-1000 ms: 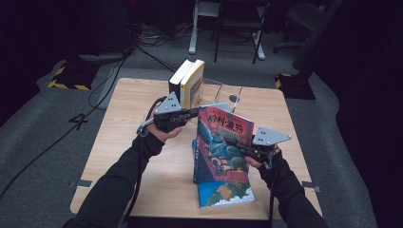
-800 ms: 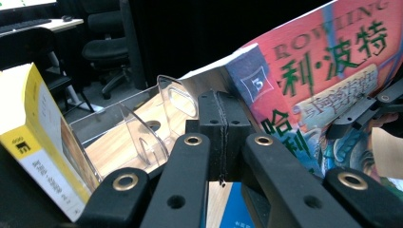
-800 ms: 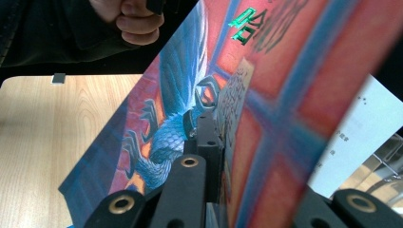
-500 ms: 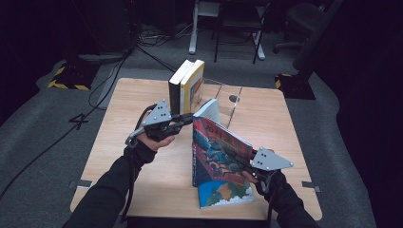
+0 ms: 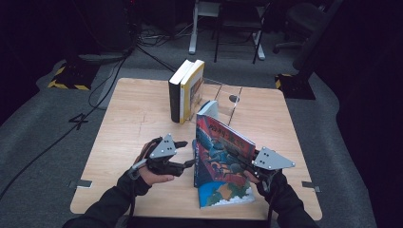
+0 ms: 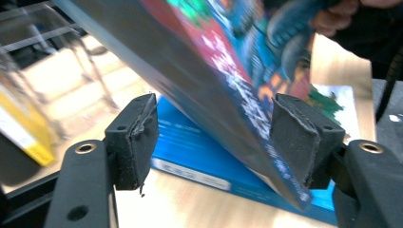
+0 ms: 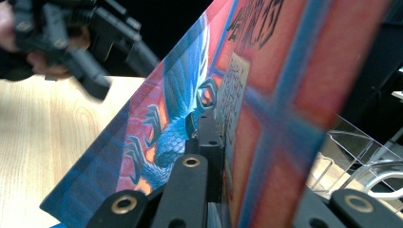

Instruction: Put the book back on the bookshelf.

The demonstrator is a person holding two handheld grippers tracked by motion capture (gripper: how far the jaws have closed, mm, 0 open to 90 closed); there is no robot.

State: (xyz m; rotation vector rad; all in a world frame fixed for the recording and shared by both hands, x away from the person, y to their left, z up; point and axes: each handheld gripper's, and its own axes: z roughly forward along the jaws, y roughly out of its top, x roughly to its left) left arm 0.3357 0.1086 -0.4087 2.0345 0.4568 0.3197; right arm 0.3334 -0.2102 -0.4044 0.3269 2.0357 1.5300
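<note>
Dark floor and cables ring my pale wooden desk (image 5: 133, 118); my right tool (image 5: 254, 164) is clamped on the edge of the red-and-blue book (image 5: 223, 152), holding it tilted over a flat book with a blue spine (image 6: 199, 164) near the desk's front edge; my left tool (image 5: 190, 164) stands wide, jaws either side of the tilted book's lower edge; behind, two upright books (image 5: 187, 90) lean against a clear stand (image 5: 228, 97).
</note>
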